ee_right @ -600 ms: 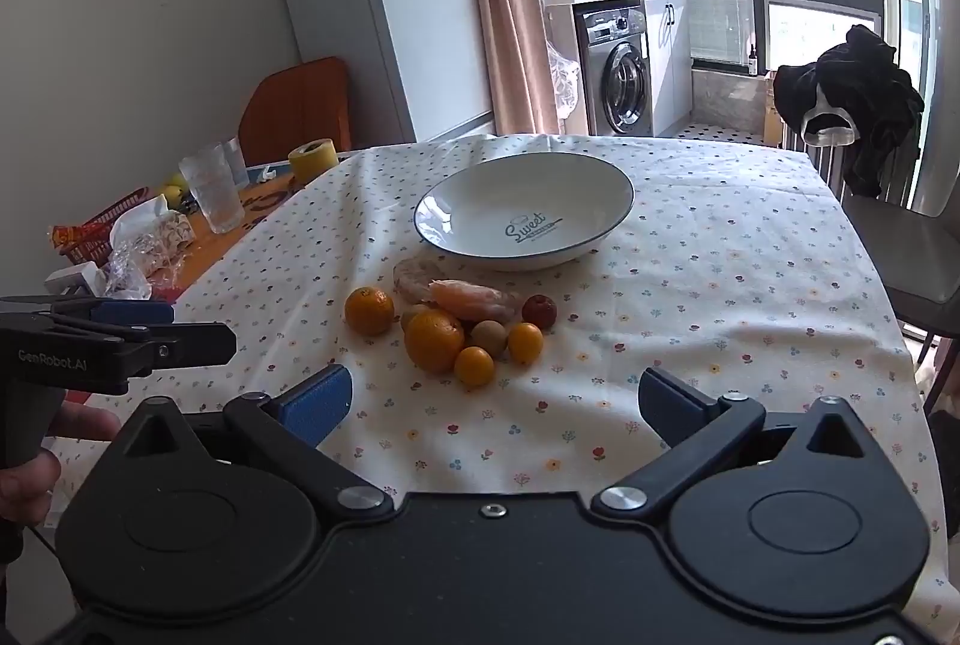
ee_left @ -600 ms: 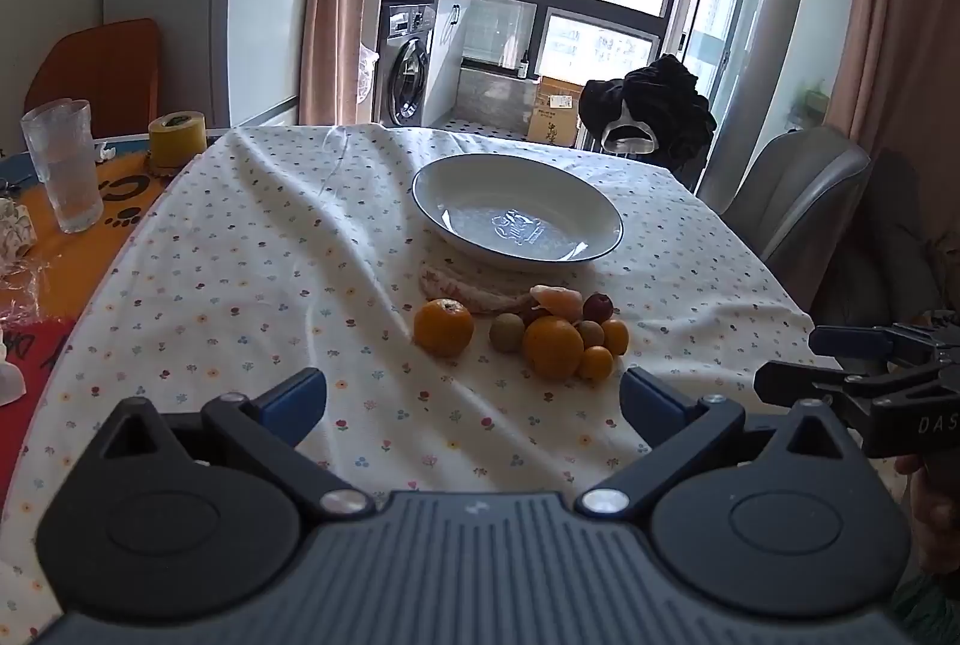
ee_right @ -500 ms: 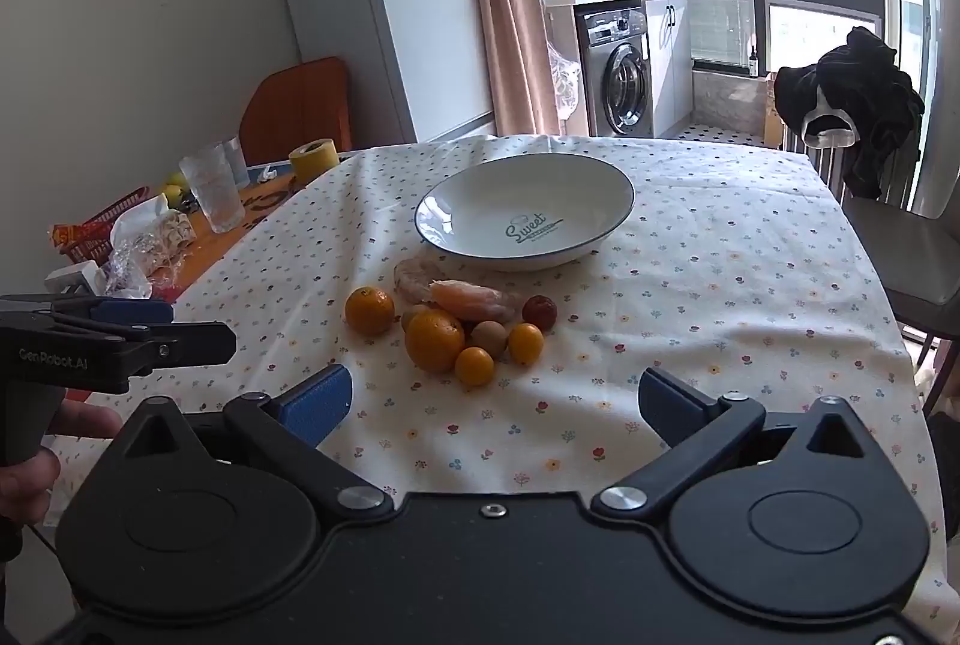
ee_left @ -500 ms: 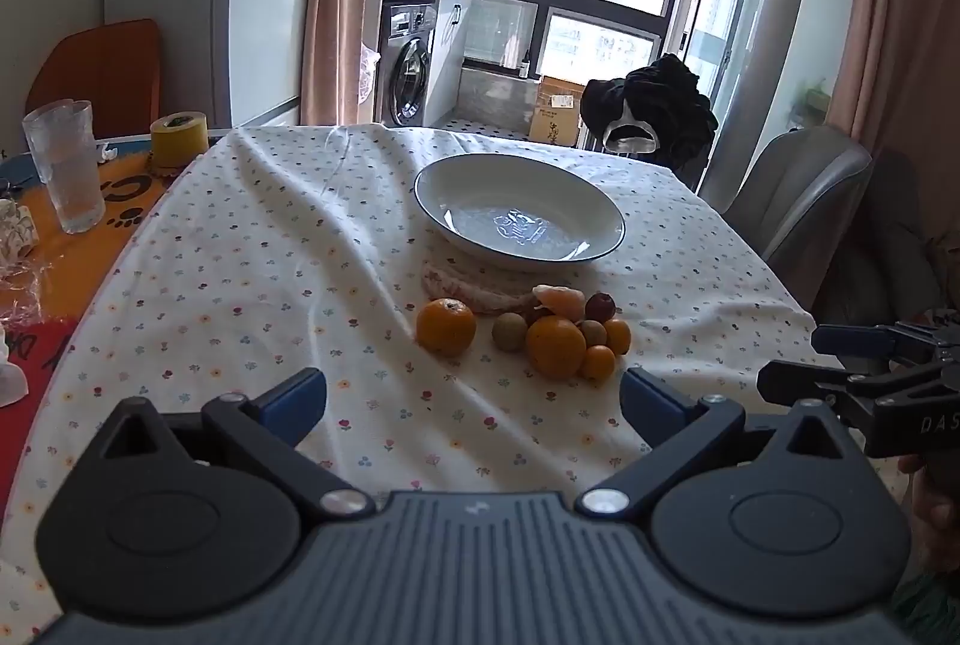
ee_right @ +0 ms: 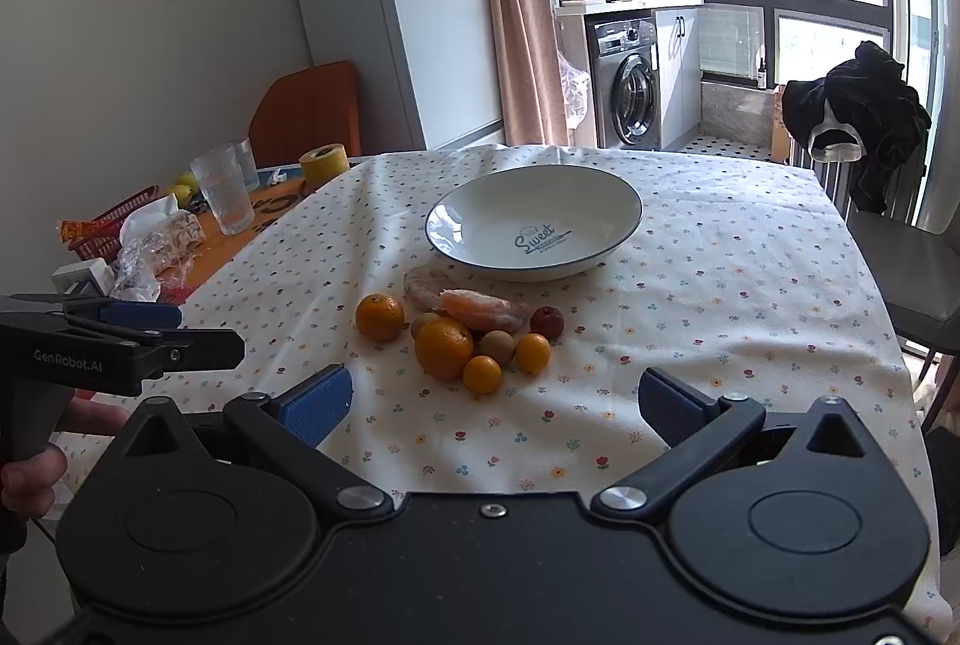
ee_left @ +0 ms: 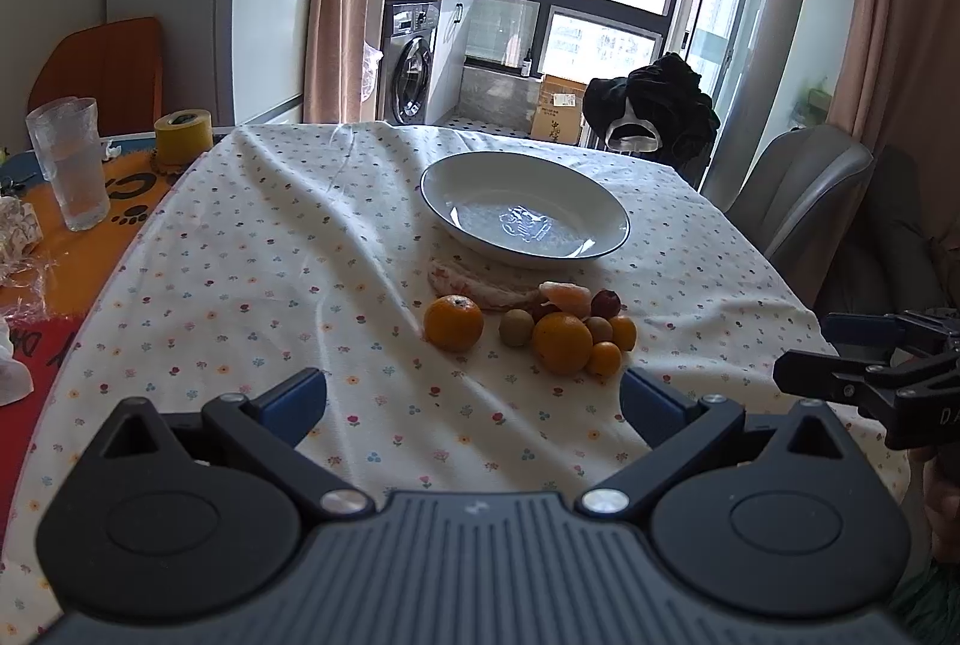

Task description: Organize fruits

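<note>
— Moved since earlier frame?
— Hardly; fruit pile [ee_left: 543, 324] shifted barely lower in left wrist view.
— Grippers?
— Left gripper [ee_left: 474, 402] spread wide, empty. Right gripper [ee_right: 495, 402] likewise wide, empty, above near edge of tablecloth [ee_right: 720, 285].
— Fruit location?
— Clustered mid-cloth, just before empty plate [ee_right: 534, 225].

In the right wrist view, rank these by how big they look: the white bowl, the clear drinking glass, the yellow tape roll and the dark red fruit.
1. White blue-rimmed bowl
2. Clear drinking glass
3. Yellow tape roll
4. Dark red round fruit, though nearer the camera.
</note>
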A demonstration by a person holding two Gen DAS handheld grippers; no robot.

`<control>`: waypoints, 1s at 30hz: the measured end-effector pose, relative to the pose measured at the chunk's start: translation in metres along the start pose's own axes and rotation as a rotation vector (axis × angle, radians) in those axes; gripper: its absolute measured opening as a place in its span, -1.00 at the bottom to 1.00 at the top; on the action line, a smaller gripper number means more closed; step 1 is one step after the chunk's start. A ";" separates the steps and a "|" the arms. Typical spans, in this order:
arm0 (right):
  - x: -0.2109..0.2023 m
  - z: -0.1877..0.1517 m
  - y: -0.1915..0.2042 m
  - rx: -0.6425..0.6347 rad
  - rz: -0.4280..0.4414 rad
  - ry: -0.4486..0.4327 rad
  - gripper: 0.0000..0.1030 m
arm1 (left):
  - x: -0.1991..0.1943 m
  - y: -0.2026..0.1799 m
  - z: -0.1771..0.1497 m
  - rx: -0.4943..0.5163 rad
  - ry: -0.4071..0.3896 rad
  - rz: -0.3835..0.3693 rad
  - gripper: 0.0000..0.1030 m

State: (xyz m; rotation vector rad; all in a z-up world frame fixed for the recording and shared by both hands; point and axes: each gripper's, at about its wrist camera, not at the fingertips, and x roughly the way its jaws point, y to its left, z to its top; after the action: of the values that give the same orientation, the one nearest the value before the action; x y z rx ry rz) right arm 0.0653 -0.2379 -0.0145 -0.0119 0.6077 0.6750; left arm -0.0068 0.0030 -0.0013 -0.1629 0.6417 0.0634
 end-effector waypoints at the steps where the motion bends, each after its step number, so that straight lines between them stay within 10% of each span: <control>1: 0.000 0.001 0.000 0.000 0.000 0.001 1.00 | -0.001 0.001 0.000 0.001 -0.001 0.003 1.00; 30: -0.002 0.003 -0.002 -0.003 -0.001 0.001 1.00 | 0.000 0.003 -0.004 0.004 0.006 0.000 1.00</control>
State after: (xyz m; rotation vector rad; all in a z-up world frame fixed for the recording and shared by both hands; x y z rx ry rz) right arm 0.0668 -0.2399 -0.0111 -0.0148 0.6081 0.6752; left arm -0.0096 0.0056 -0.0045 -0.1597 0.6479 0.0618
